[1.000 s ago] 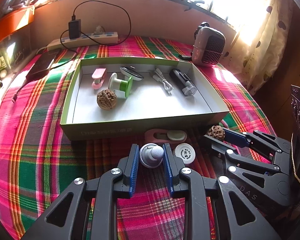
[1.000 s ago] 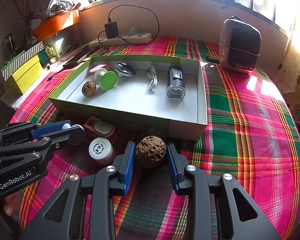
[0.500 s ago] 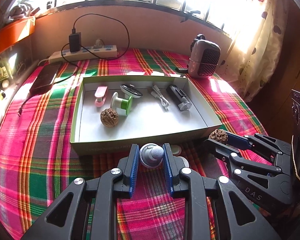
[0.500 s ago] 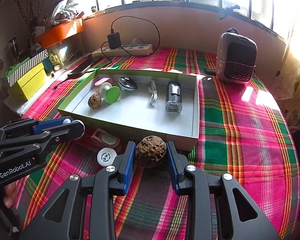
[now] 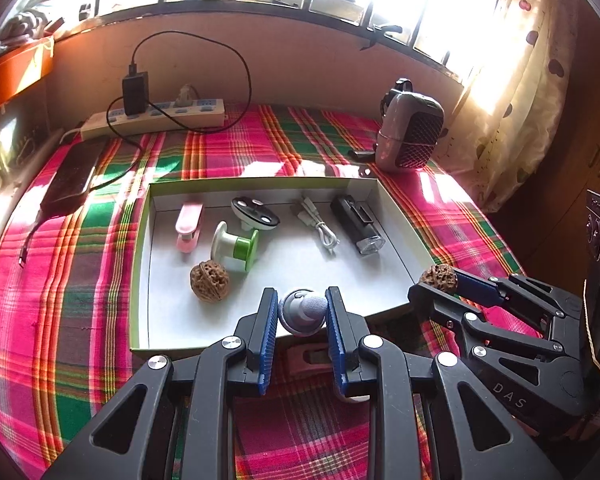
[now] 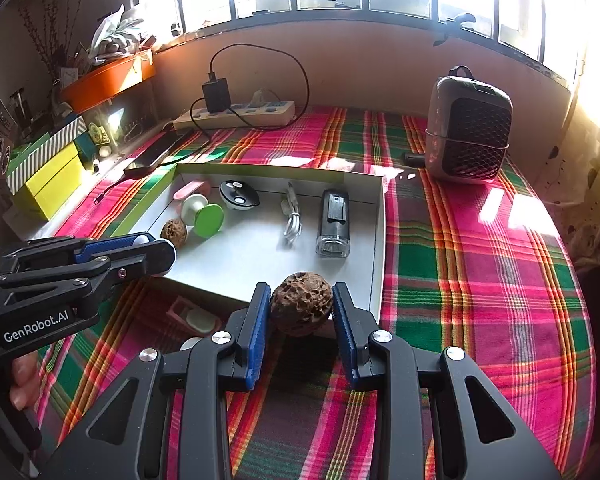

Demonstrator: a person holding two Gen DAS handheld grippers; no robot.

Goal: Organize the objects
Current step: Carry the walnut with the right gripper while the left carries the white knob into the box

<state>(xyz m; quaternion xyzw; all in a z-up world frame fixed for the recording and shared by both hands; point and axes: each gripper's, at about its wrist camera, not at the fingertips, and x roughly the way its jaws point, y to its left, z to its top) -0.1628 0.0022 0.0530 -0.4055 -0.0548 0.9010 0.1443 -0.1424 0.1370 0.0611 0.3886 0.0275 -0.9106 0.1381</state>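
"GenRobot.AI" is printed in white on the left tongs (image 6: 156,248); "DAS" is faintly moulded on the right tongs (image 5: 440,280). The left tongs (image 5: 302,312) are clamped on a small grey, domed, mesh-topped gadget (image 5: 303,311) above the near edge of the shallow white cardboard box (image 5: 140,280). The right tongs (image 6: 300,308) are clamped on a rough, pitted brown walnut (image 6: 301,303) over the box's near right corner. Another wrinkled walnut (image 5: 209,281) lies inside the box, on a plaid-cloth surface (image 6: 480,280).

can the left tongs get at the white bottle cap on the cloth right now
Probably not yet. The left tongs are shut on a small grey microphone, and the white cap lies low on the cloth, nearly hidden beneath the tongs. They would have to drop the microphone first.
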